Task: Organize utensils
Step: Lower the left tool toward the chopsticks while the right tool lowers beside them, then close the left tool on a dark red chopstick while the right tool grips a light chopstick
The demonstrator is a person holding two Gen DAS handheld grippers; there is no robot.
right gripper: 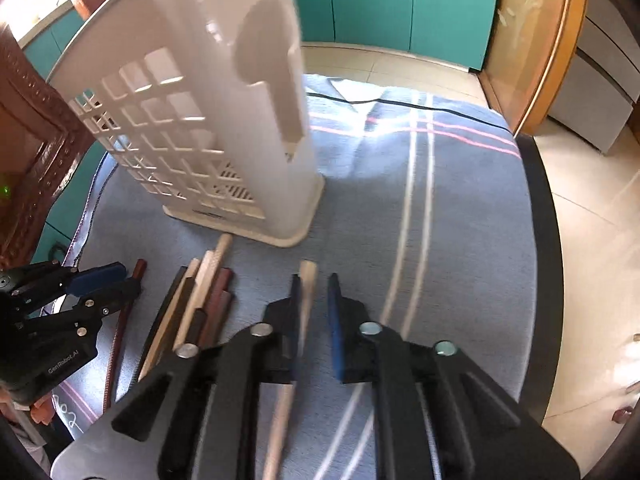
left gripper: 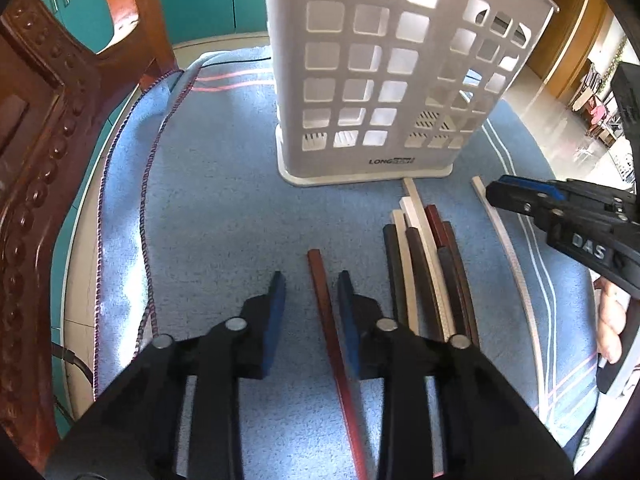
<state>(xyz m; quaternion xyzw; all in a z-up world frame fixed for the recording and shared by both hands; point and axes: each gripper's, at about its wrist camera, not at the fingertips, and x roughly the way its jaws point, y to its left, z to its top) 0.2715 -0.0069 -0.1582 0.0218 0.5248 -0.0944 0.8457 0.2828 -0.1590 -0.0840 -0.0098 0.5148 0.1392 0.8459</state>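
Red-brown chopstick [left gripper: 326, 300] lies lengthwise between the parted left gripper [left gripper: 310, 280], tip toward the white holder [left gripper: 360, 80].

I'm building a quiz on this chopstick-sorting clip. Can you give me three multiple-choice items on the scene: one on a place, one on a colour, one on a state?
1. Where does the white slotted holder stand?
A. On the blue towel, beyond the chopsticks
B. On the tiled floor
C. On the wooden chair

2. What colour is the single chopstick between the fingers of the left gripper?
A. Pale cream
B. Reddish brown
C. Green

3. What is the state of the right gripper?
A. Shut tight on a chopstick
B. Open, astride a pale chopstick
C. Holding the holder

Answers:
1. A: its base rests on the blue towel, just past the bundle of chopsticks.
2. B: the stick is reddish brown.
3. B: a gap shows between the pale stick and the fingers.
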